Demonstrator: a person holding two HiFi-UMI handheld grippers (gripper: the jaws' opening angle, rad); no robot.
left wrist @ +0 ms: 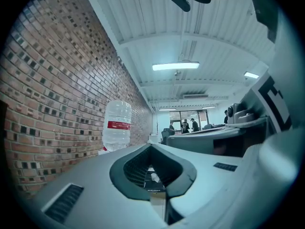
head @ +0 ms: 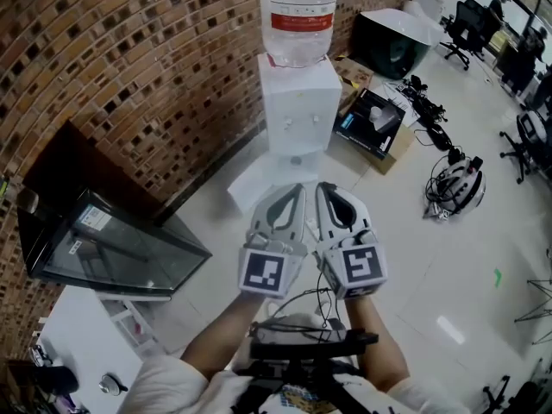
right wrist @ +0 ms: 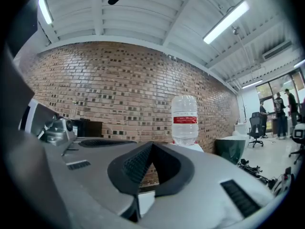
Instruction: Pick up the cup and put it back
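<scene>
Left gripper (head: 296,190) and right gripper (head: 324,188), both grey moulded plastic with ribbed dark pads, are held side by side. Each has its jaws closed together on nothing. A small pale shape, possibly the cup (head: 296,158), is barely made out in the recess of the boxy white dispenser (head: 297,102). The clear bottle (head: 298,11) is cut off at the top. Behind is a rough brick wall (head: 129,59), and below a glossy pale floor (head: 431,266).

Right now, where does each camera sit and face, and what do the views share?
Head view: on the person's head, steeply down at the water dispenser; forearms, left gripper, right gripper show.
Left gripper view: on the left gripper, along its shut fingers toward the water bottle.
Right gripper view: on the right gripper, along its shut fingers toward that bottle.
Shared: all three show the bottle.
</scene>
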